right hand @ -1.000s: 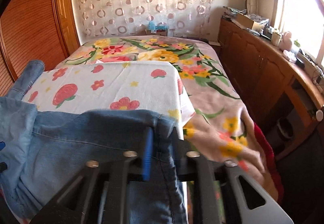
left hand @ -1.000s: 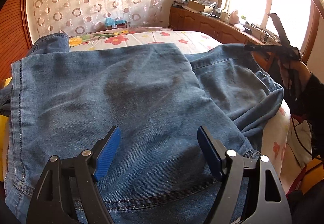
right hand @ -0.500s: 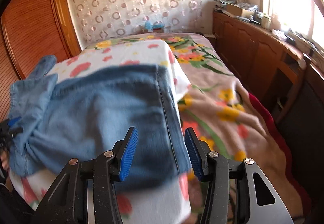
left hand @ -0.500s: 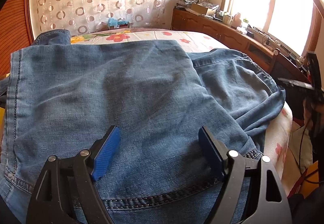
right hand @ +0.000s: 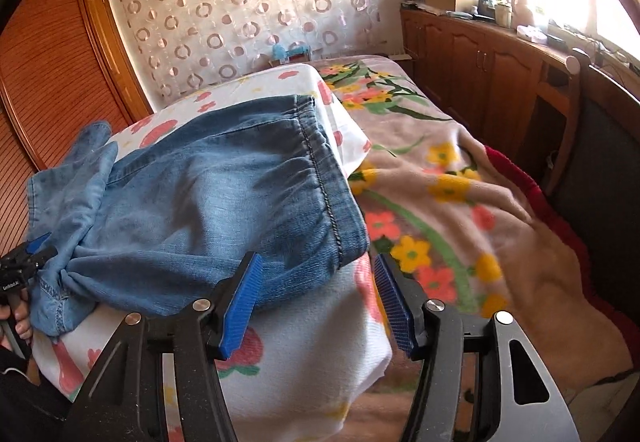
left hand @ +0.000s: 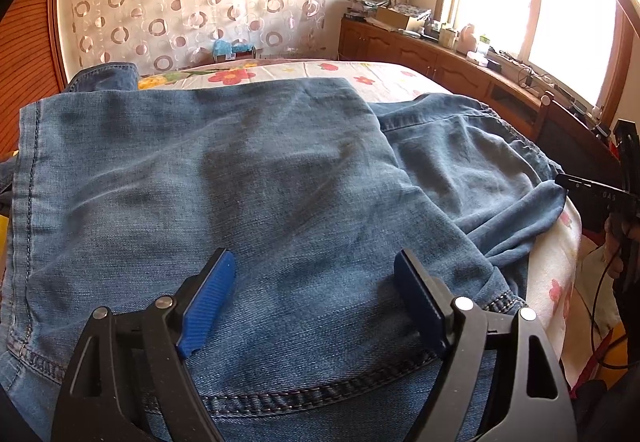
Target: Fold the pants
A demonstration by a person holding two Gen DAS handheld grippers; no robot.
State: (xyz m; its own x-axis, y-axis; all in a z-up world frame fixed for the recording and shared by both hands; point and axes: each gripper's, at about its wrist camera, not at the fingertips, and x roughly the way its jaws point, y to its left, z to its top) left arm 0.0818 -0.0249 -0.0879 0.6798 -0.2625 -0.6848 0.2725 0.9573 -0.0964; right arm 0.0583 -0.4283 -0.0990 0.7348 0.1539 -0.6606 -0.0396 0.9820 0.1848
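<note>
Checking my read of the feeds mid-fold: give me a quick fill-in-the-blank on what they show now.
1. The jeans are made of blue ____.
2. The jeans lie on a white cloth printed with ____.
3. Nothing is gripped between the pads of the right gripper, whose jaws are ____.

Missing words: denim; flowers; opening

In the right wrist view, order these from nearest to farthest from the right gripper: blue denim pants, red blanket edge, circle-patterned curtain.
1. Blue denim pants: just ahead of the left finger of the right gripper.
2. Red blanket edge: farther, right side.
3. Circle-patterned curtain: farthest, back wall.
</note>
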